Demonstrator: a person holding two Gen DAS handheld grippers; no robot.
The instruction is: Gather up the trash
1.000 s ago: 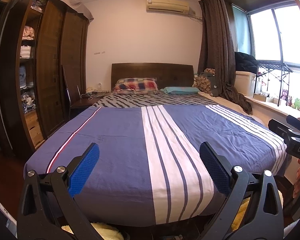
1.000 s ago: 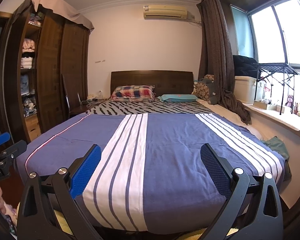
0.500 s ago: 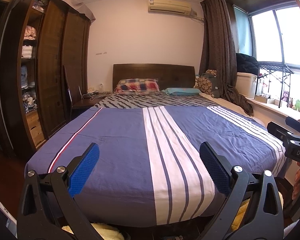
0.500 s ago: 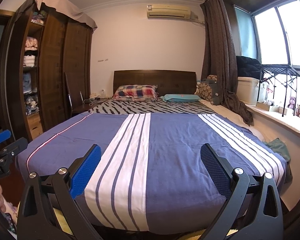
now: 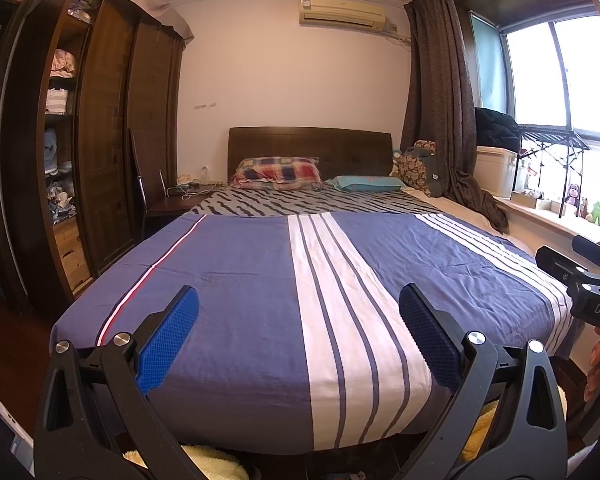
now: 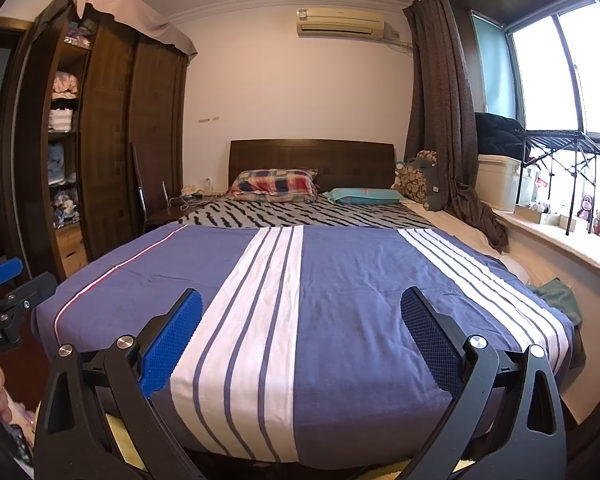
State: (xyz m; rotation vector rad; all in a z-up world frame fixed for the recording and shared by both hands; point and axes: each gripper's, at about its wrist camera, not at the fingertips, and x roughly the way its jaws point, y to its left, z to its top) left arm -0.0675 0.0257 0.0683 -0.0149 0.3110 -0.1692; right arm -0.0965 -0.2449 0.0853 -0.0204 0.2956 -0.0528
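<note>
Two hand-held grippers are raised level at the foot of a bed [image 5: 240, 280], both pointing toward the headboard [image 5: 310, 148]. The left hand-held gripper [image 5: 298, 338] has its blue-padded fingers [image 5: 168, 340] spread wide and holds nothing; the right hand-held gripper [image 6: 300, 340] is likewise wide open and empty. Each shows at the edge of the other's view, side by side and well apart.

The blue striped quilt [image 6: 340, 280] lies flat to the bed's near edge, which falls just under the fingers. A dark wardrobe [image 5: 100, 140] lines the left side with a strip of floor between it and the bed; a window sill [image 6: 560, 240] with toys runs along the right.

No piece of trash can be made out in either view. A green cloth [image 6: 558, 296] sits at the bed's right edge, well to the right of the right hand-held gripper.
</note>
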